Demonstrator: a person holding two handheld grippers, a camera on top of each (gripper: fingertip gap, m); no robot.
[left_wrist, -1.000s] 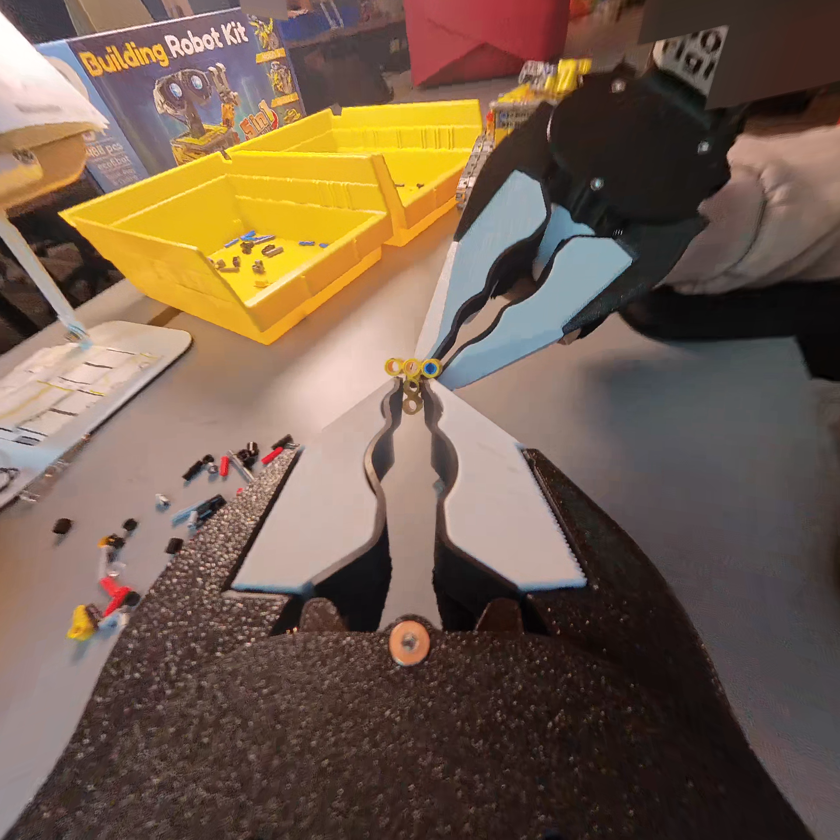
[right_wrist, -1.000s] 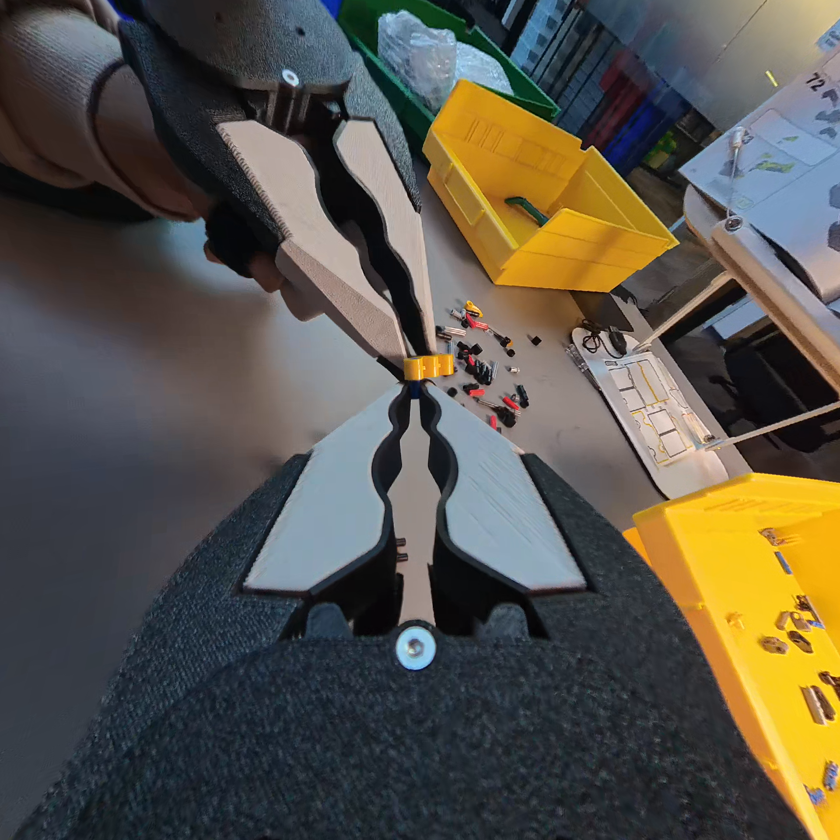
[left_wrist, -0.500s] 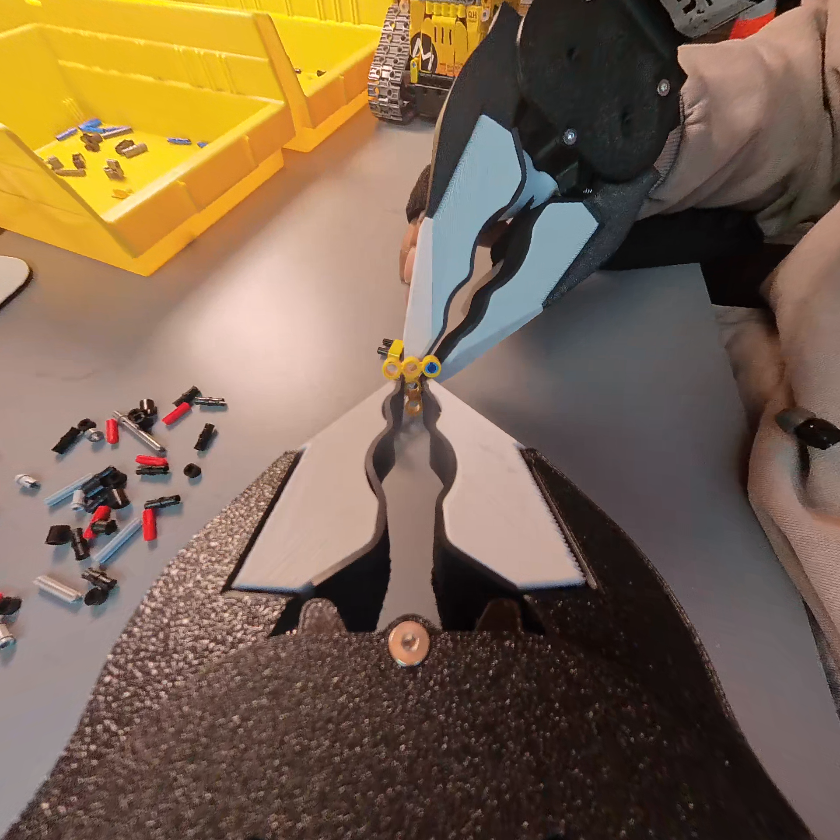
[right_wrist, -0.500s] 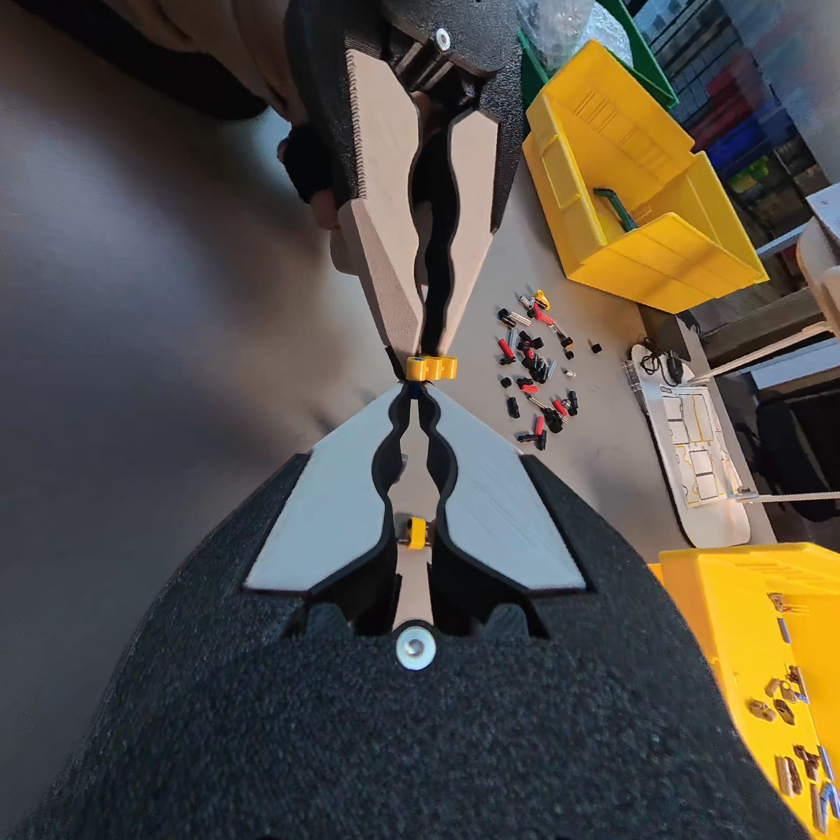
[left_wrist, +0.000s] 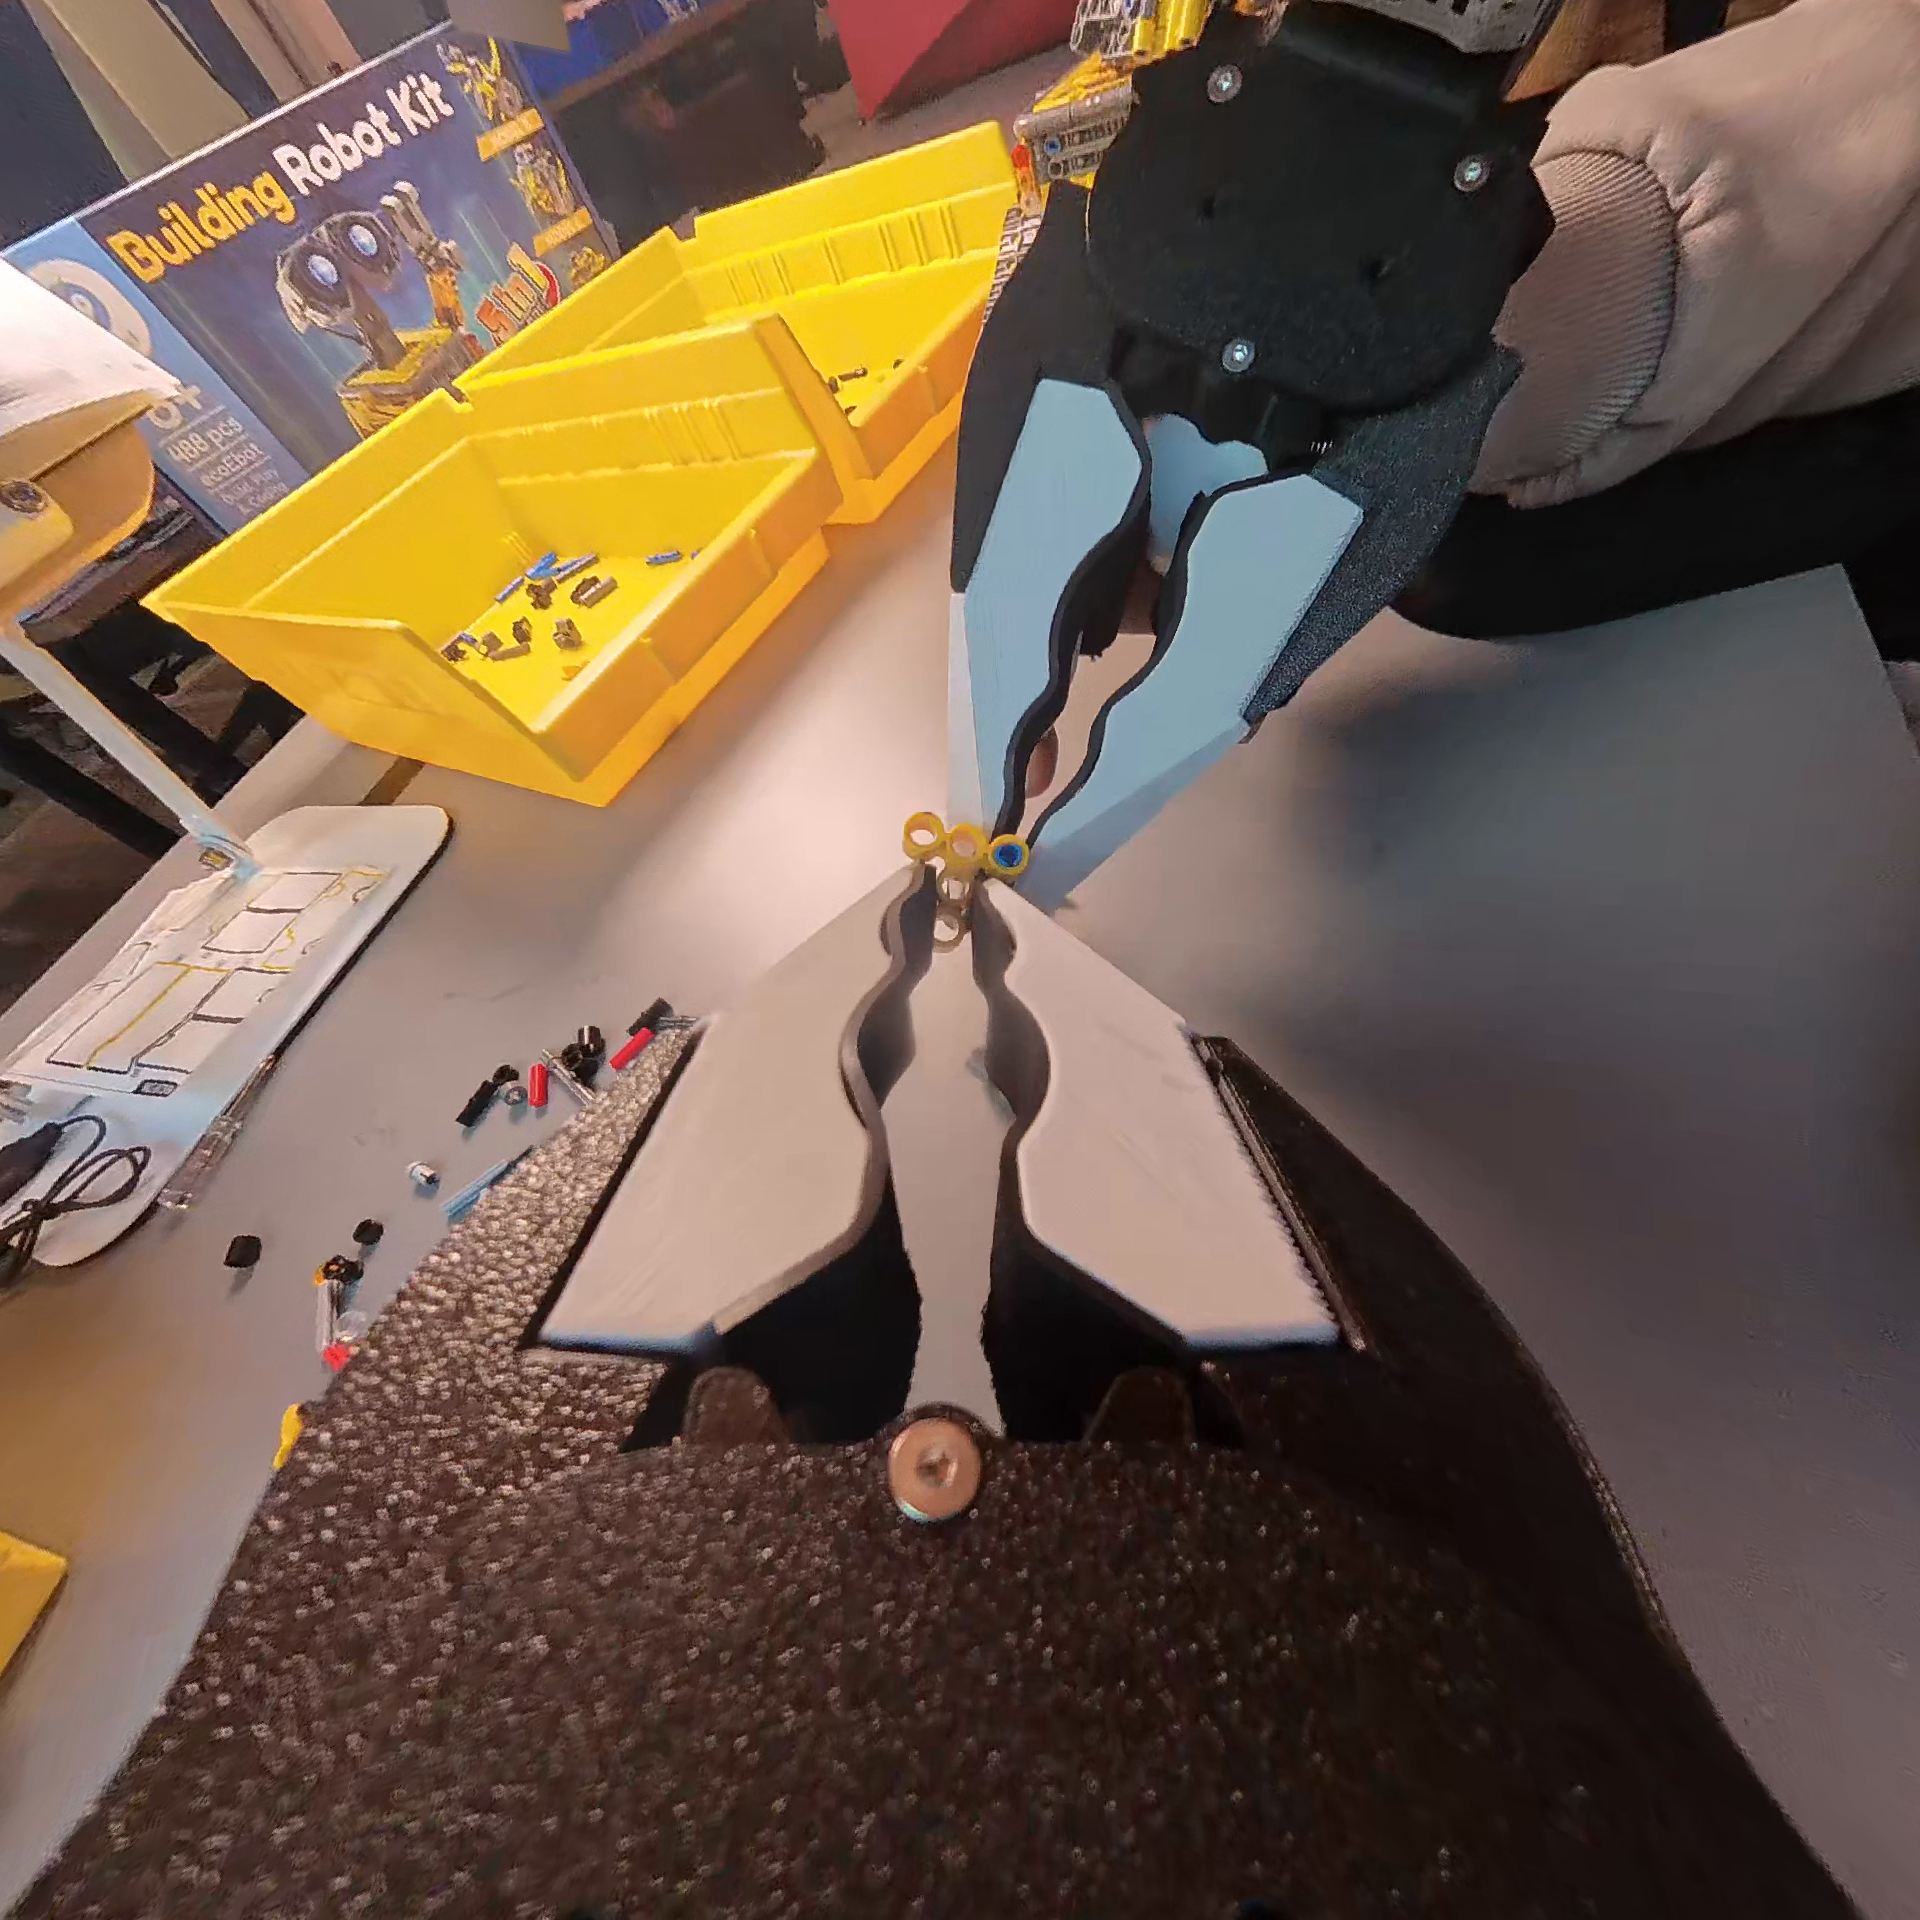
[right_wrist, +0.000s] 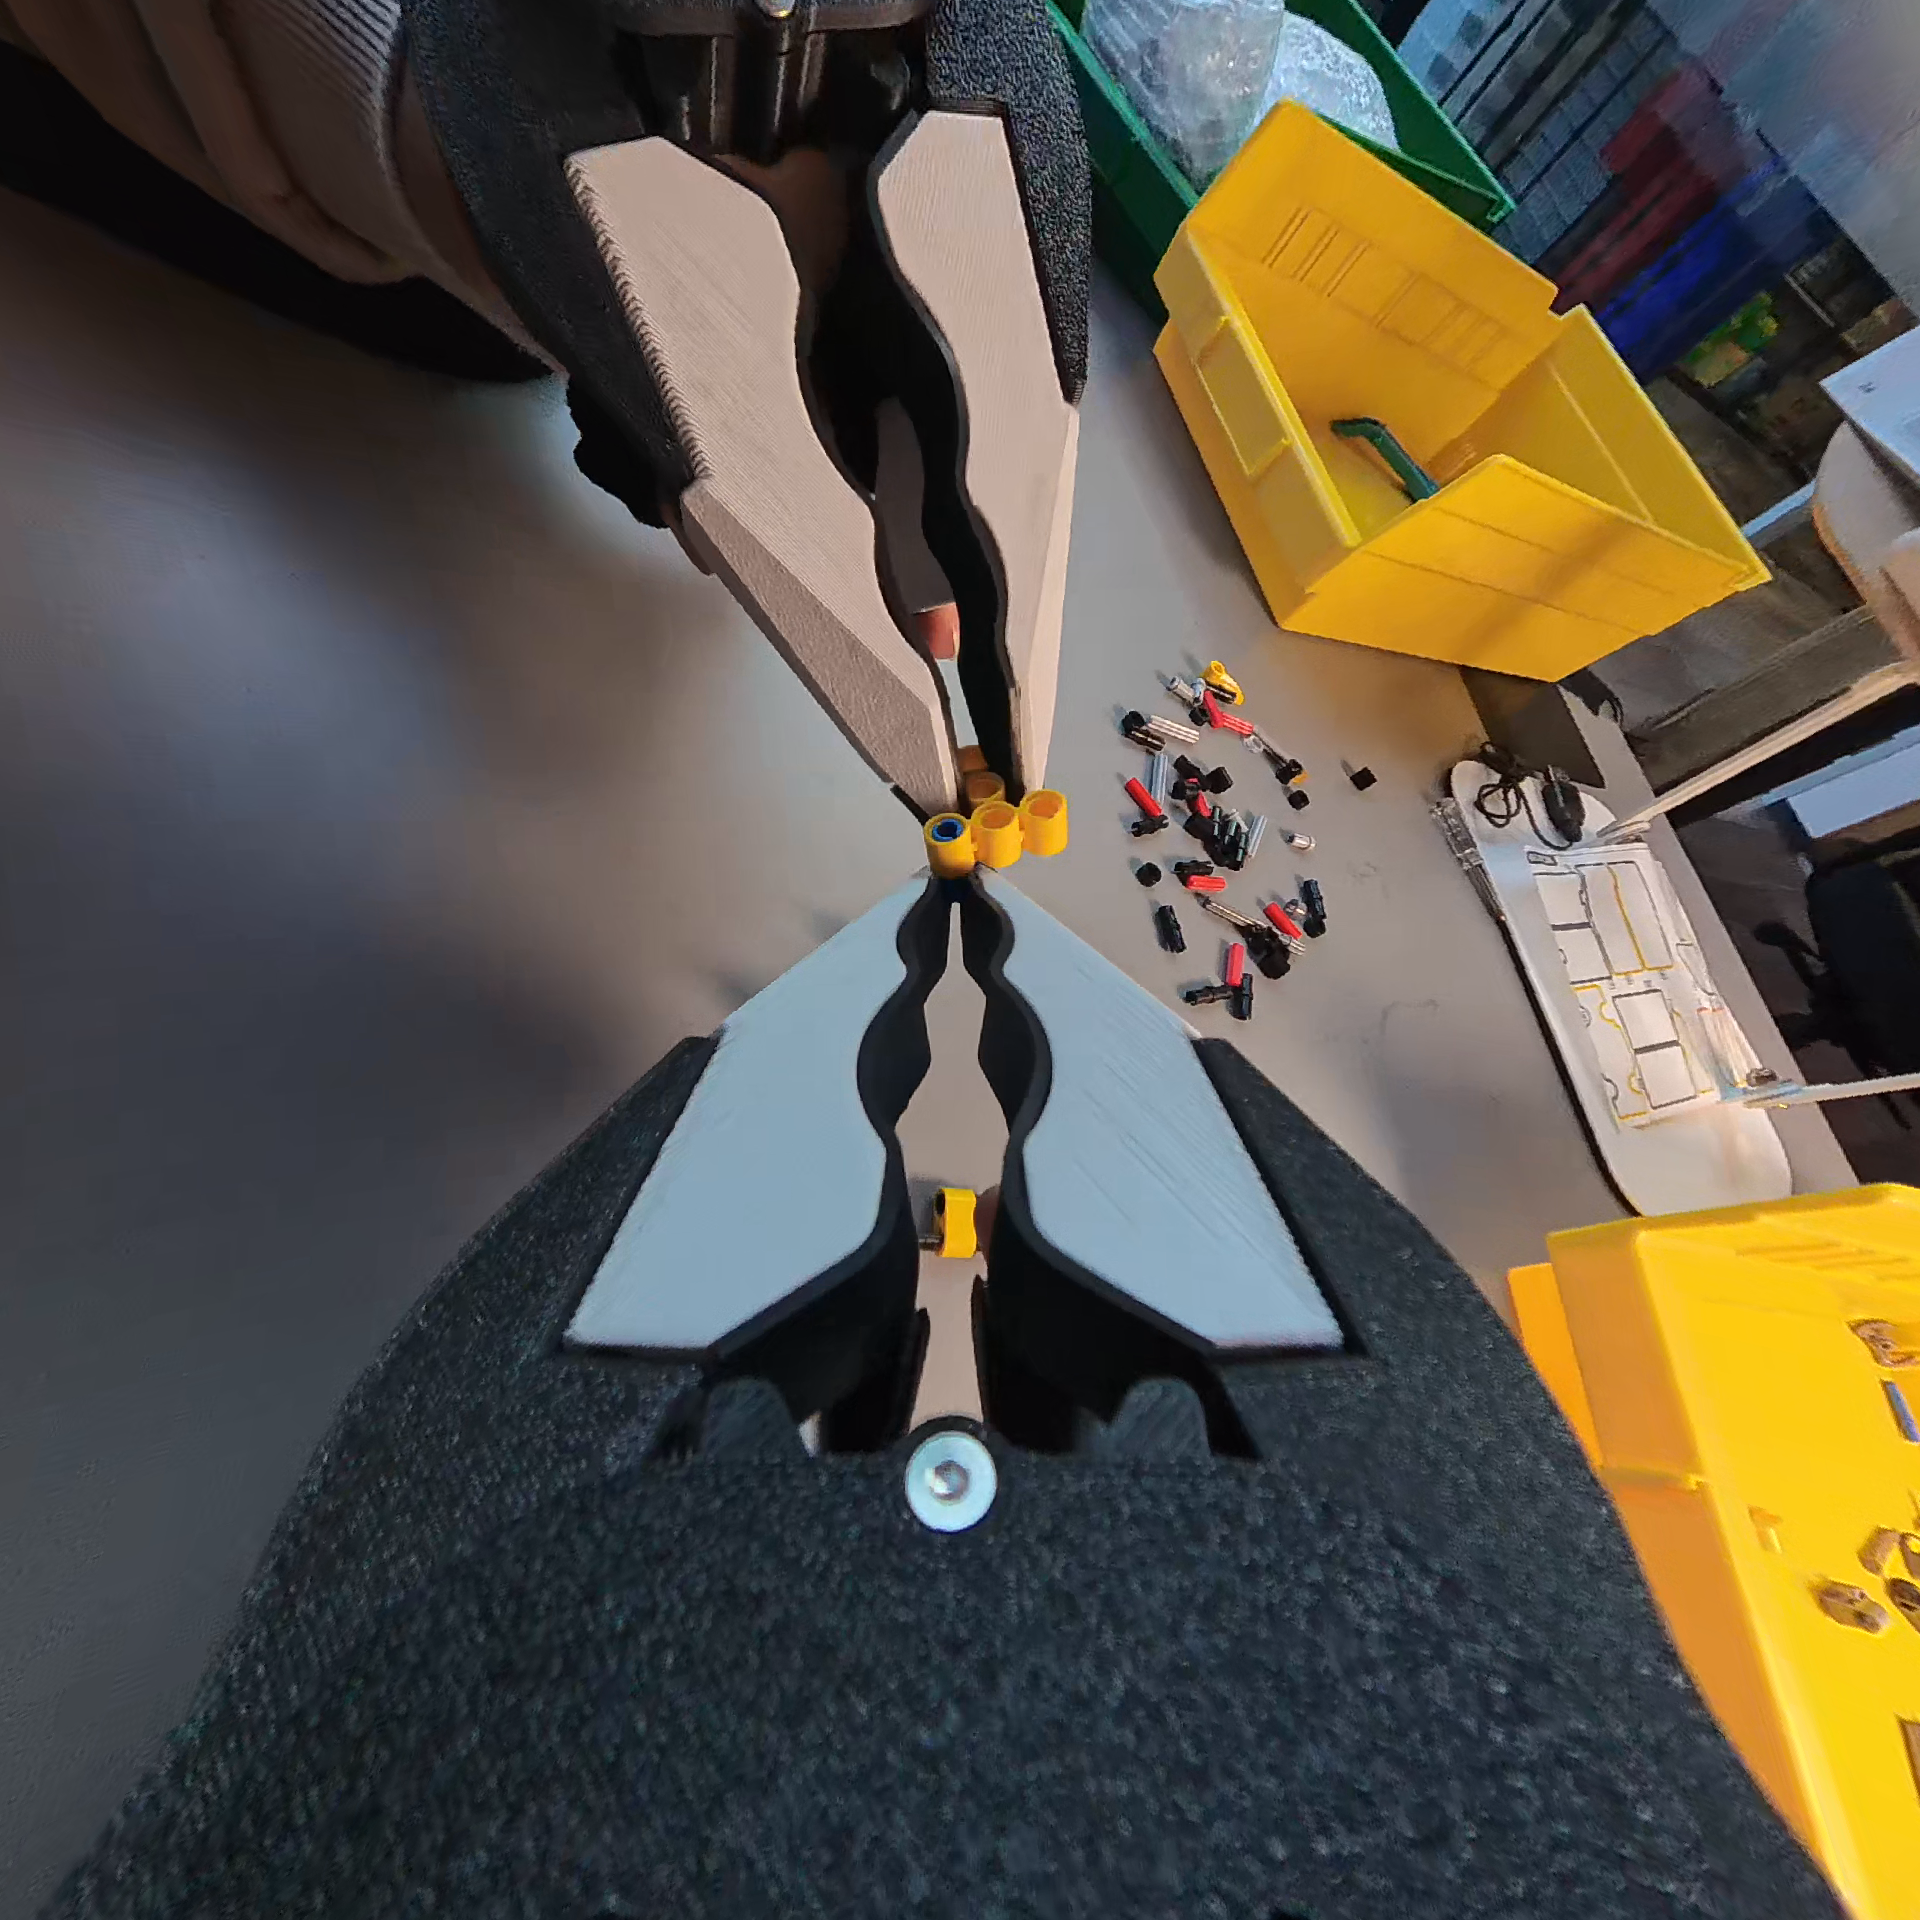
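My left gripper (left_wrist: 951, 899) is shut on the stem of a small yellow T-shaped beam (left_wrist: 966, 844) with round holes and holds it above the grey table. My right gripper (right_wrist: 951, 883) is shut on a blue pin (right_wrist: 945, 831) that sits in an end hole of the beam (right_wrist: 997, 826). The two grippers meet tip to tip. The left gripper (right_wrist: 982, 784) comes in from above in the right wrist view, and the right gripper (left_wrist: 1006, 854) from the upper right in the left wrist view. A small yellow piece (right_wrist: 953, 1219) lies on the table under my right gripper.
Loose black, red and grey pins (right_wrist: 1216, 831) lie scattered on the table, also in the left wrist view (left_wrist: 561, 1070). Yellow bins (left_wrist: 623, 665) (right_wrist: 1455, 540) (right_wrist: 1714, 1455), a blue kit box (left_wrist: 312, 260), a green bin (right_wrist: 1143, 156) and an instruction sheet (right_wrist: 1621, 987) ring the work area. The grippers are tip to tip, or close to it. My right tips are roughly 8 cm from the small yellow piece (right_wrist: 953, 1219).
Both grippers stayed shut and joined at the beam while the pair swung and tilted. The small yellow piece appeared on the table under the right gripper half a second ago and stays there.
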